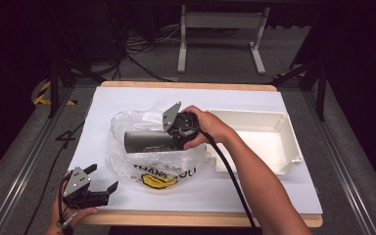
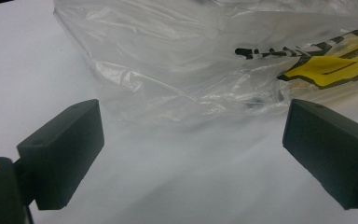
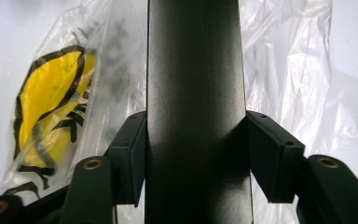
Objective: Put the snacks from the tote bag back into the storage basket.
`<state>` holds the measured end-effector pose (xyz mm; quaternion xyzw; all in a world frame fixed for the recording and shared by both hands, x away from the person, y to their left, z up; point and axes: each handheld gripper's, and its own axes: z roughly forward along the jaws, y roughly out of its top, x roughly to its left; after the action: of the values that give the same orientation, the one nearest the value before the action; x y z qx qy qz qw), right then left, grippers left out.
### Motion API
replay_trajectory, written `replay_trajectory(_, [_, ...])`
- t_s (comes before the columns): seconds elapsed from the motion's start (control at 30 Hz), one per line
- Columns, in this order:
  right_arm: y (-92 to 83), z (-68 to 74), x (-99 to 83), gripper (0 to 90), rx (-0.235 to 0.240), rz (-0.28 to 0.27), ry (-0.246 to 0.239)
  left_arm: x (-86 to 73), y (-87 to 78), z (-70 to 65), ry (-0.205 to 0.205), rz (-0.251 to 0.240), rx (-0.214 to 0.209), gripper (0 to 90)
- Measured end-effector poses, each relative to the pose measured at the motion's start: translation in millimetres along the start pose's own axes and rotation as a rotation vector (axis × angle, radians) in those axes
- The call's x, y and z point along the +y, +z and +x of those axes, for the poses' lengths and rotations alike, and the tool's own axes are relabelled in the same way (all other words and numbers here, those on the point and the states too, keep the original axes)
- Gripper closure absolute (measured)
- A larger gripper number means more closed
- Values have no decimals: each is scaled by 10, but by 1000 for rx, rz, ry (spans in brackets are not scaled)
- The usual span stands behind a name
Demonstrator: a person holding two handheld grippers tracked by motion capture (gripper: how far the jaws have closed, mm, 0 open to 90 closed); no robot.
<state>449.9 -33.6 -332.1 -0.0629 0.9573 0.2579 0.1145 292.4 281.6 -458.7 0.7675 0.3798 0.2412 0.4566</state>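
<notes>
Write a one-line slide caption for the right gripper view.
Right tongs clamped on a dark grey box, above a clear plastic bag with a yellow smiley print.

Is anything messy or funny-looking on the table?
Nothing is spilled or broken. The plastic bag is just crumpled and lies slumped on the table. The right gripper grips a dark grey tube over it, and the white tray sits flat beside it.

A wooden-edged table (image 1: 200, 219) carries a white sheet (image 1: 127, 100) over nearly its whole top. A crumpled clear plastic bag (image 1: 127, 156) with yellow print lies left of centre on it, and a white tray (image 1: 274, 147) rests just beside it at the right.
</notes>
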Motion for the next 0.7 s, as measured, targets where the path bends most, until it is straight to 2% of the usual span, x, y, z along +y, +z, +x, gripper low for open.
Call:
replay_trajectory(0.23, [-94,21,50,434,-14,-3,-16,0,-1,1,-1,-2,-1,62])
replay_trajectory(0.7, [-250,34,30,434,-45,8,-23,3,7,-8,-1,6,-2,62])
